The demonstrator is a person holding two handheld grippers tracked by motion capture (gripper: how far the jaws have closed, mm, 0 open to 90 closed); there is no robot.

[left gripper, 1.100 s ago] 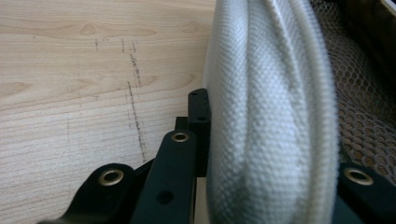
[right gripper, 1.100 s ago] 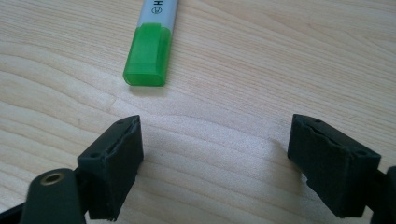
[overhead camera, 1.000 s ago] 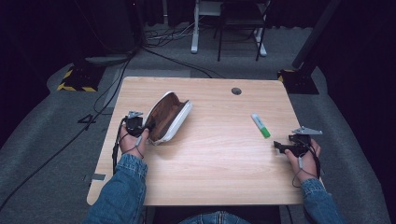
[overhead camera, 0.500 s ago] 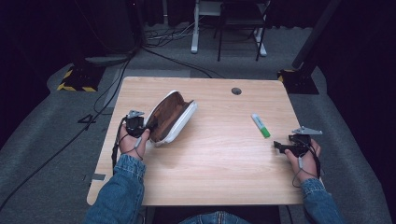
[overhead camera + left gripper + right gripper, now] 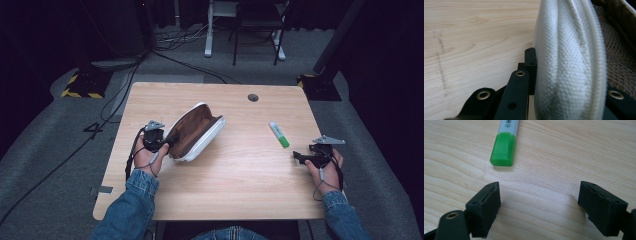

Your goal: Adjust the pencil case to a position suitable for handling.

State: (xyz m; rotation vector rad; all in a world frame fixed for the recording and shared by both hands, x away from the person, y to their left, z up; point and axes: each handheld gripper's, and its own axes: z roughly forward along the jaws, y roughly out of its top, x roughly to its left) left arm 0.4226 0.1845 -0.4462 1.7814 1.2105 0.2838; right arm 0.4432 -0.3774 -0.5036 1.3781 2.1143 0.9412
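Note:
A white fabric pouch [image 5: 197,131] with a brown lining lies open on the wooden table [image 5: 240,180], propped up on its left end. My left gripper [image 5: 169,143] is shut on the pouch's near-left rim. In the left gripper view the white woven wall of the pouch [image 5: 569,57] sits pinched between the black jaws of the left gripper [image 5: 571,80], with mesh lining to the right. A white marker with a green cap [image 5: 279,134] lies right of centre. My right gripper [image 5: 298,157] rests near the right edge, open and holding nothing, with the marker [image 5: 505,147] just beyond the right gripper [image 5: 540,202].
A round cable hole [image 5: 253,97] sits near the table's far edge. Beyond the table stand desk legs [image 5: 209,30], and cables [image 5: 125,95] run across the grey floor. Bare wood lies between pouch and marker.
My left hand has carried the pouch's gripped end a little to the right and up, tilting the pouch more open toward the table's middle. The right hand and the marker have stayed still.

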